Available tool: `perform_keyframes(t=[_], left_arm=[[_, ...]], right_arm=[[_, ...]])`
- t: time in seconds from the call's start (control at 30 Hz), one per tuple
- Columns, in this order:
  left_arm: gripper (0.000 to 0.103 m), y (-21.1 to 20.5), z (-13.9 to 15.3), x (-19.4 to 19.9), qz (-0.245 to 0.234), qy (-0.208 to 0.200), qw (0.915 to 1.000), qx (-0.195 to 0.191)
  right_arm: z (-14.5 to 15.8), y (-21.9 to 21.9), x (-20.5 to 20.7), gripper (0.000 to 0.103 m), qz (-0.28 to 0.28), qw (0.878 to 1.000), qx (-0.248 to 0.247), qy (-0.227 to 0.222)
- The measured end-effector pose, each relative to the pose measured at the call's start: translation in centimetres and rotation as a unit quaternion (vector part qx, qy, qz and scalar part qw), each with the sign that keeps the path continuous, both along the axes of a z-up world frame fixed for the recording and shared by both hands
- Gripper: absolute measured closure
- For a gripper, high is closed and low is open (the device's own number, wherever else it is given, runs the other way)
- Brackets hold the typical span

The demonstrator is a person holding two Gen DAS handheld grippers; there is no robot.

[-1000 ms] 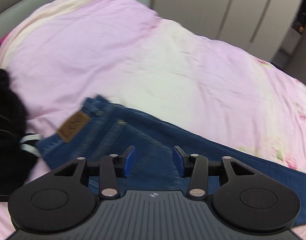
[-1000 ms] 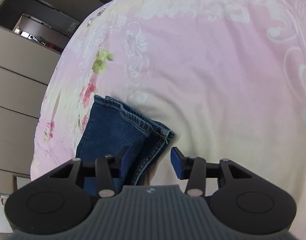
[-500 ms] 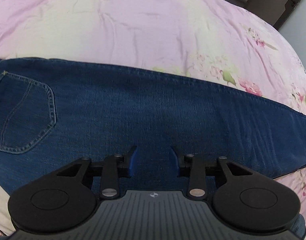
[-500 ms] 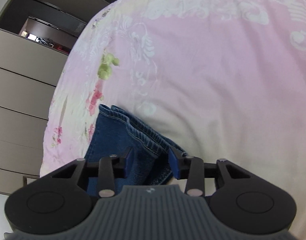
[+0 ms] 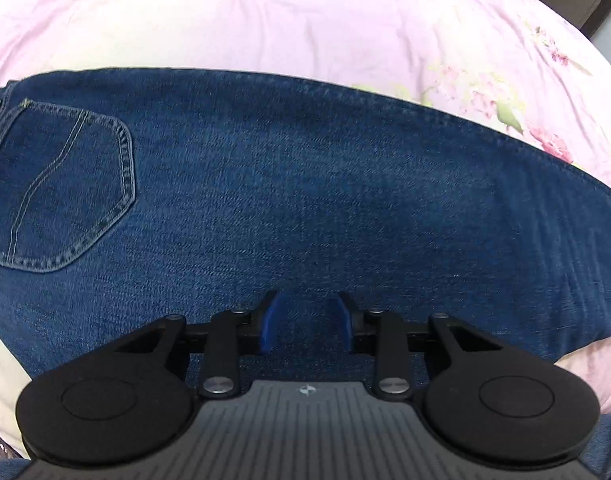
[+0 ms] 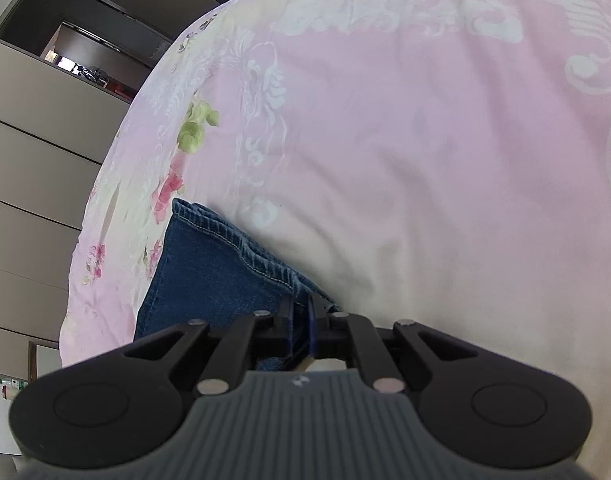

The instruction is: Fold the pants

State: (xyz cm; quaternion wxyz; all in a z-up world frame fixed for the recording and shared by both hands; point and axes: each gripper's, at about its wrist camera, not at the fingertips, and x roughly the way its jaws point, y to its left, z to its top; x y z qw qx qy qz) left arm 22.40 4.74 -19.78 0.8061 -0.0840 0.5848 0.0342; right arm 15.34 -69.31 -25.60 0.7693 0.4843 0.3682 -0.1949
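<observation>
While the blue jeans [image 5: 305, 200] lie flat across the pink floral bed cover [image 5: 305, 20], stretched from side to side in the left wrist view, a stitched back pocket [image 5: 53, 188] shows at the far left of the denim and the leg runs off toward the right edge. Low over the middle of the fabric hangs the left claw [image 5: 305, 326], its blue pads spread with a clear gap between them and only denim showing through that gap (whether the tips touch the cloth cannot be told). Further right, in the right wrist view, the leg ends [image 6: 225, 276] lie stacked near the edge of the bed, their stitched cuffs facing the open pink cover [image 6: 425, 160]. On the near corner of that hem the right claw [image 6: 300, 324] is pressed almost together, pinching a fold of the denim between its pads. Beige cabinet doors [image 6: 29, 152] stand beyond the bed at the left of that view
</observation>
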Motion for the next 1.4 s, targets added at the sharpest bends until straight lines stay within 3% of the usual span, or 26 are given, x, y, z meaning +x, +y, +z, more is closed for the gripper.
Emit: perform_keyframes(t=[0.03,0.1,0.13,0.3,0.43,0.6,0.7,0.9,1.03,1.17,1.27,1.4], left_arm=[[0.065,0.0,0.2,-0.2,-0.004,-0.009,1.0,-0.001],[0.065,-0.5,0.8,-0.8,-0.028,-0.037,0.9988,-0.013],[0.065,-0.9,1.2,-0.9,-0.043,-0.049,0.9977,-0.015],[0.065,-4.4,1.8,0.0,-0.12,-0.077,0.9893,-0.032],[0.065,-7.1,1.3,1.1,-0.141,-0.097,0.9842,-0.046],[0.065,-10.3,-0.6,2.7,-0.145,-0.093,0.9832,-0.06],[0.065,-10.9,-1.6,3.8,-0.143,-0.073,0.9858,-0.049],[0.068,-10.7,-1.9,4.1,-0.139,-0.069,0.9869,-0.046],[0.068,-9.7,-0.3,2.7,-0.122,-0.098,0.9851,-0.071],[0.068,-7.2,2.3,0.5,-0.11,-0.119,0.9833,-0.082],[0.068,-4.5,4.0,-0.8,-0.088,-0.126,0.9838,-0.092],[0.068,-0.6,5.1,-2.3,-0.056,-0.127,0.9846,-0.106]], right_arm=[[0.2,-0.1,-0.4,0.094,-0.002,1.0,0.007,-0.004],[0.7,0.0,-0.9,0.063,-0.001,1.0,0.016,-0.002],[0.9,0.1,-1.2,0.061,0.002,1.0,0.022,-0.004],[-0.7,0.9,-0.6,0.065,0.001,0.999,0.051,-0.007],[-2.4,1.5,0.5,0.065,-0.02,0.997,0.064,-0.031],[-2.6,1.6,1.2,0.093,-0.041,0.995,0.076,-0.051],[0.4,2.5,2.5,0.097,-0.014,0.998,0.036,-0.057],[9.4,6.8,5.4,0.097,0.076,0.992,-0.061,-0.083],[14.9,12.7,7.7,0.097,0.145,0.978,-0.124,-0.089],[18.8,21.0,9.4,0.097,0.229,0.95,-0.187,-0.104],[19.8,27.8,10.4,0.096,0.289,0.927,-0.214,-0.107],[18.6,36.6,11.3,0.097,0.363,0.897,-0.233,-0.093]])
